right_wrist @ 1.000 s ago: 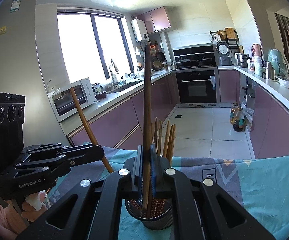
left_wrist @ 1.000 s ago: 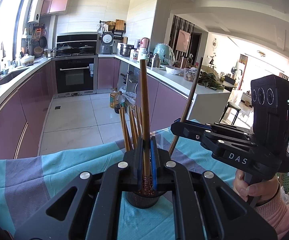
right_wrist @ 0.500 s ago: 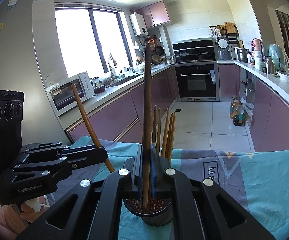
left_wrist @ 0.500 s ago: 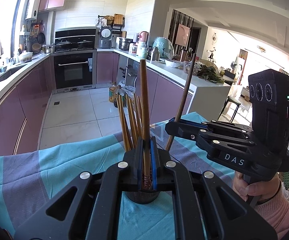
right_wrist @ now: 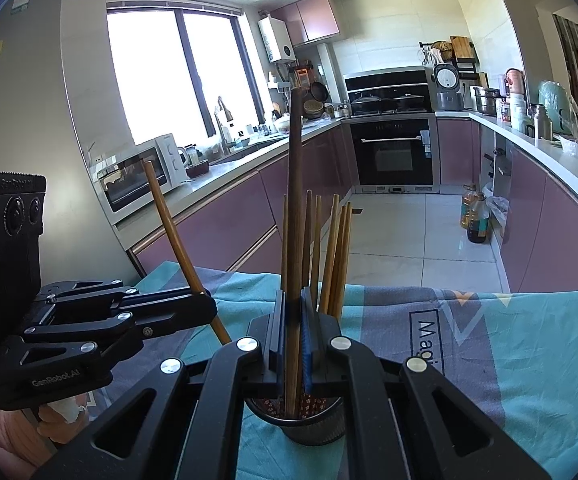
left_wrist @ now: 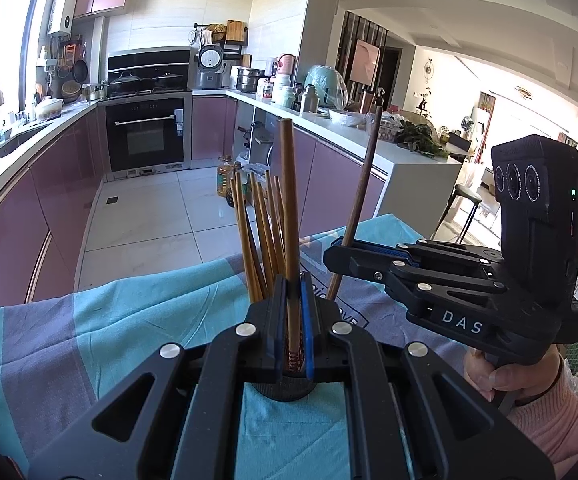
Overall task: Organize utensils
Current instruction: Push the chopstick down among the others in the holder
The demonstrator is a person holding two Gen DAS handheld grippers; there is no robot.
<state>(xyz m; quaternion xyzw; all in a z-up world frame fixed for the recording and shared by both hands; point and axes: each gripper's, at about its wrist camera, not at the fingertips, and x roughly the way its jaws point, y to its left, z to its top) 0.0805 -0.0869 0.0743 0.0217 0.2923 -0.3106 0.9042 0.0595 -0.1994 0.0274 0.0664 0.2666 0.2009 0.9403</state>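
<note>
L gripper (left_wrist: 293, 320) pinched tight on one brown chopstick (left_wrist: 290, 216), stick roughly upright, lower patterned end just above or inside dark mesh holder (left_wrist: 285, 390); couldn't tell if tip touched bottom. R gripper (right_wrist: 293, 328) likewise clamped on a darker chopstick (right_wrist: 295, 200), near vertical, lower end down inside same holder among patterned tips. Holder mostly hidden behind jaws in both wrist views, only rim and lower wall seen. Sat on teal-and-grey cloth (left_wrist: 89, 320) over table. Bundle of lighter chopsticks (right_wrist: 337, 248) stood in holder, fanned out slightly, just behind the held sticks. From L cam: R gripper at right, side-on, dark stick leaning through its fingers; hand (left_wrist: 501, 376) in pink sleeve around grip. From R cam: L gripper at left, side-on, lighter stick tilted through its closed tips. Both grippers close either side of holder, aimed downward toward it. Bkgd: kitchen w/ purple cabinets (left_wrist: 21, 216), built-in oven (right_wrist: 393, 152), microwave (right_wrist: 137, 176) on counter by window, oil bottles (right_wrist: 475, 216) on tiled floor.
</note>
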